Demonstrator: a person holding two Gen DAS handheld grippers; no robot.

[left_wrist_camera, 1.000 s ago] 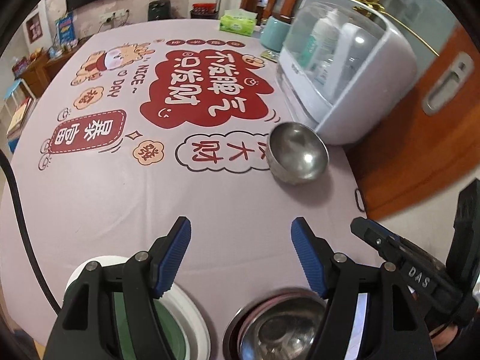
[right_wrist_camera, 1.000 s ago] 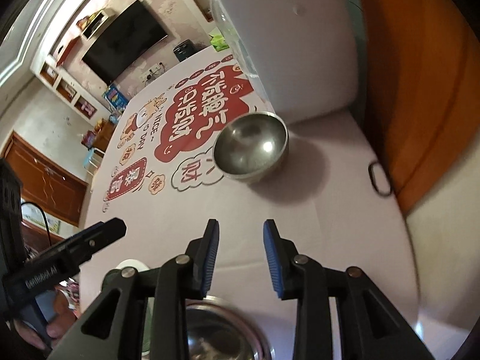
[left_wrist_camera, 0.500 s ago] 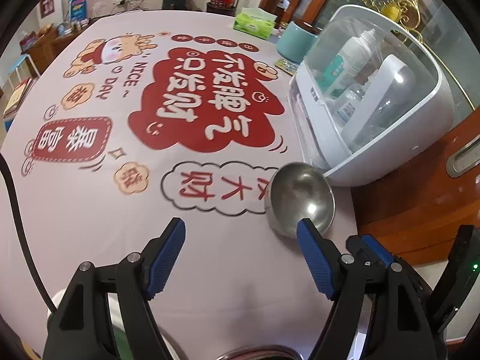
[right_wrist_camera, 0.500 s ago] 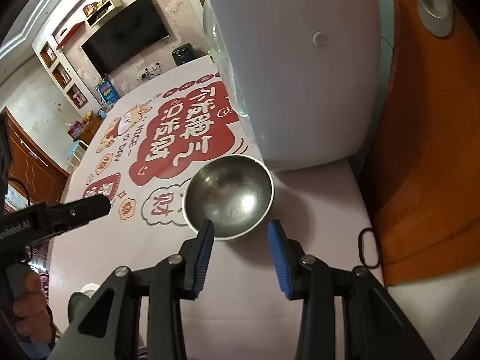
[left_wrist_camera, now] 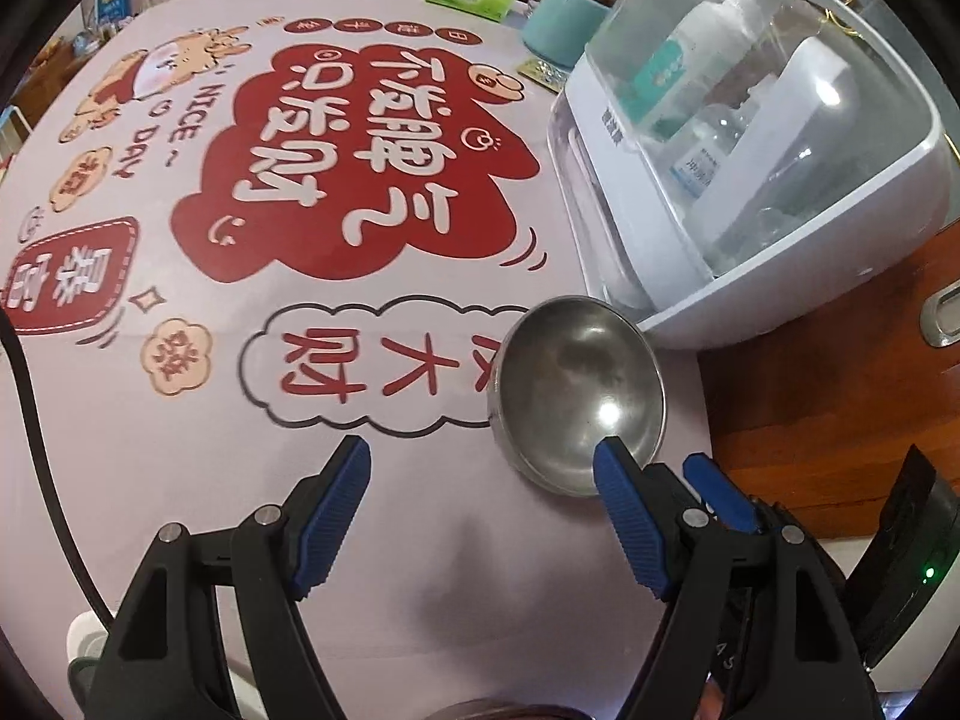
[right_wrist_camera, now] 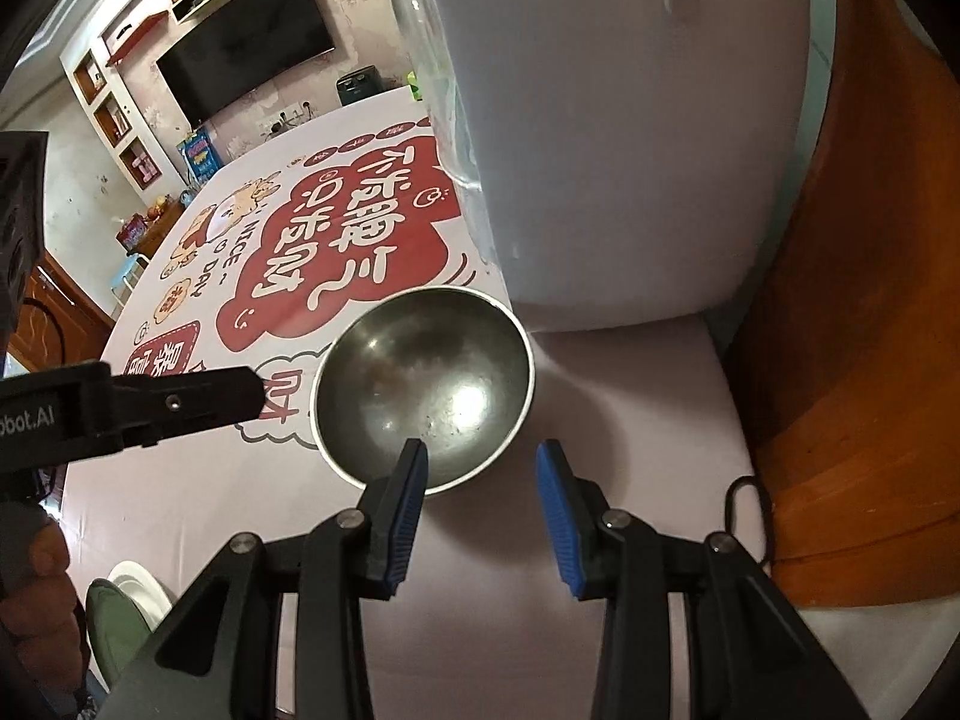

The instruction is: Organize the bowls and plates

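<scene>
**Steel bowl between two spread tools**

A dull, smudged steel bowl (left_wrist_camera: 579, 393) sits upright on the printed tabletop (left_wrist_camera: 180, 420), just beside a white appliance (left_wrist_camera: 750, 180). The left tool (left_wrist_camera: 480, 462) and right tool (right_wrist_camera: 480, 468) both stand spread, holding nothing. Only the right view shows green and white plates (right_wrist_camera: 129, 606) and a wall television (right_wrist_camera: 246, 69).

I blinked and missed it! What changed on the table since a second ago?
Both tools moved in toward the steel bowl, which now looks bigger and nearer. The right tool now has one finger over the bowl's near rim, and its jaws have just opened wider; nothing is gripped. The left tool also opened wider, still empty. The bowl stayed in place beside the white sterilizer cabinet.
</scene>
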